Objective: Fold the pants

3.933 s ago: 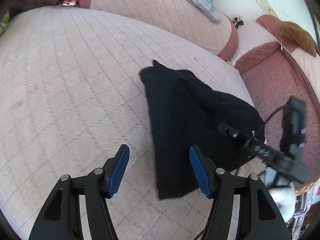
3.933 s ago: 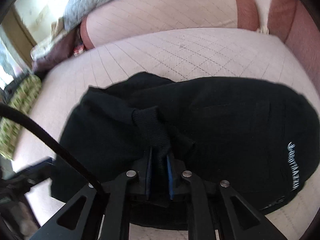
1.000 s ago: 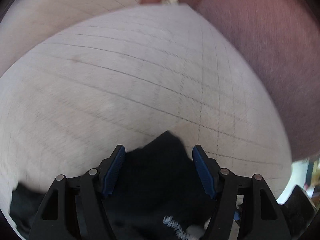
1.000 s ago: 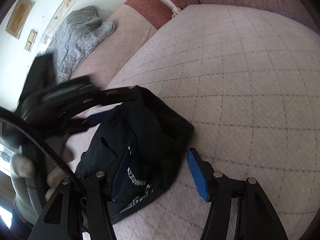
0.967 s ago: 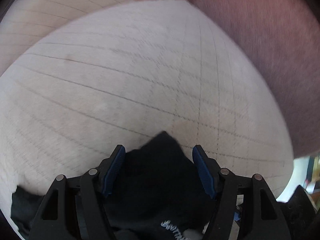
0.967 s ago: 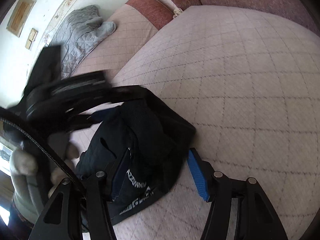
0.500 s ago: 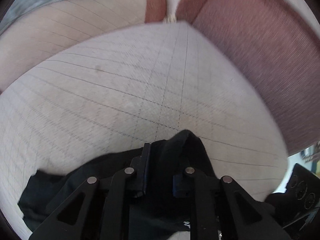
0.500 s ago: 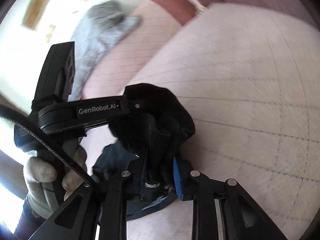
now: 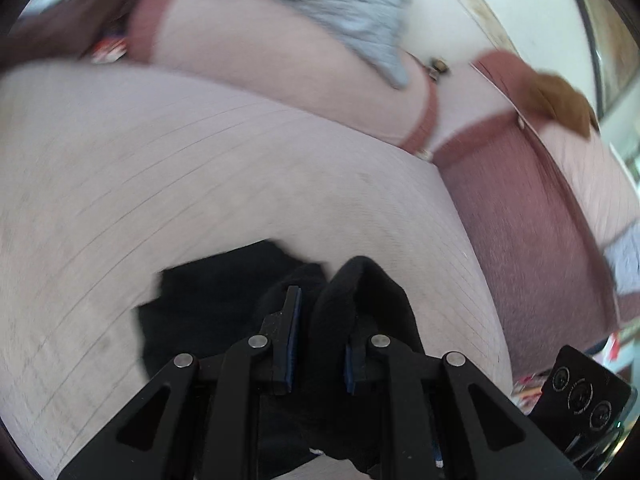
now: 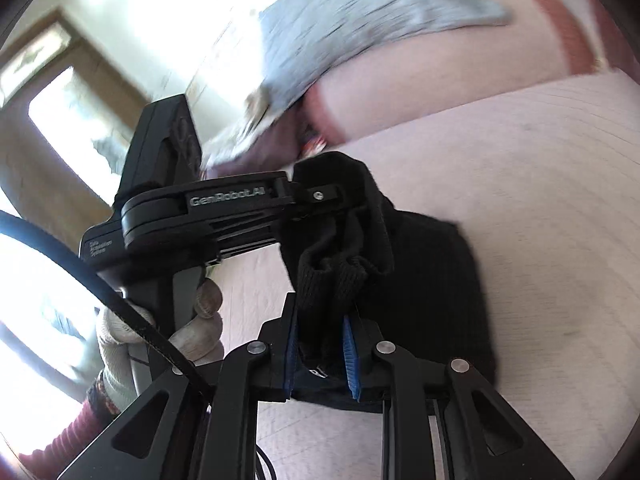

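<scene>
Gripping bunched black pants (image 10: 432,264): left hand-held gripper (image 9: 320,320), right hand-held gripper (image 10: 320,336); cushion (image 9: 200,184) beneath.

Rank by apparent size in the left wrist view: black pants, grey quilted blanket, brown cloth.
1. black pants and grey quilted blanket: look alike; pants nearer and partly hidden, blanket cut off, so unranked.
2. brown cloth: clearly smallest.

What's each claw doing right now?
Left claw: closed on black pants.
Right claw: closed on the same pants.
</scene>
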`<state>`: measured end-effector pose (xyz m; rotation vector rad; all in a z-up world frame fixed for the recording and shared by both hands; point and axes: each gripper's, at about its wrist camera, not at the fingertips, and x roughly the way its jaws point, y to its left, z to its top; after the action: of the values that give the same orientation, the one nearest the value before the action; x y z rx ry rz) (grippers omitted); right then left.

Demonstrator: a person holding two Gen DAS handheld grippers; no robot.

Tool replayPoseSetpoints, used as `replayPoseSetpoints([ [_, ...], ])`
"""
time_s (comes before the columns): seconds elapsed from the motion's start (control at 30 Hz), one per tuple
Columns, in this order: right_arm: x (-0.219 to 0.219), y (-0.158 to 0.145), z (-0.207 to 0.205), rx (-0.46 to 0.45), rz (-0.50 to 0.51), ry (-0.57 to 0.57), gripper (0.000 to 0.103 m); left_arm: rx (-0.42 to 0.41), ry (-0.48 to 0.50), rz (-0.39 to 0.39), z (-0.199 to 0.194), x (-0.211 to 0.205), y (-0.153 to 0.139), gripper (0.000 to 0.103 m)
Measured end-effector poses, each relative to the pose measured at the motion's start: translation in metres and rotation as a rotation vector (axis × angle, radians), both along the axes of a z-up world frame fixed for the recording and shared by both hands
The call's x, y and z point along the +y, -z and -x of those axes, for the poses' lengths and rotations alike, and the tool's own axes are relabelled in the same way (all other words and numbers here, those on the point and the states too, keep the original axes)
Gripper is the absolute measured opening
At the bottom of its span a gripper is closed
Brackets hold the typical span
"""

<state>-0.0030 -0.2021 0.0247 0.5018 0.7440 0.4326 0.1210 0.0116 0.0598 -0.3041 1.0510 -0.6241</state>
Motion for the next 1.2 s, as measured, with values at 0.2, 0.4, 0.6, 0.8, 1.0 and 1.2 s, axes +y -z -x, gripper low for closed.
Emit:
replayPoseSetpoints([
  [0.2, 0.053, 0.042, -0.039, 0.105, 0.124, -0.068, 0.022, 0.107, -0.120, 0.041, -0.010, 0.052, 0.052, 0.019],
  [0.4, 0.066, 0.058, -0.052, 0.130, 0.138, -0.095, 0.026, 0.177, -0.207, 0.092, -0.005, 0.087, 0.065, 0.043],
  [0.6, 0.075, 0.053, -0.031, 0.084, 0.166, -0.189, 0.053, 0.233, -0.257, 0.147, 0.005, 0.113, 0.072, 0.046],
  [0.8, 0.069, 0.045, -0.010, 0.085, 0.145, -0.281, 0.062, 0.221, -0.273, 0.153, 0.010, 0.140, 0.062, 0.049],
  [1.0, 0.006, 0.026, 0.008, 0.041, 0.083, -0.191, 0.062, 0.092, -0.210, 0.205, 0.031, 0.114, 0.011, 0.049],
  [1.2, -0.032, 0.038, -0.019, 0.093, 0.092, -0.027, 0.061, 0.133, -0.139, 0.187, 0.018, 0.053, 0.041, 0.052],
])
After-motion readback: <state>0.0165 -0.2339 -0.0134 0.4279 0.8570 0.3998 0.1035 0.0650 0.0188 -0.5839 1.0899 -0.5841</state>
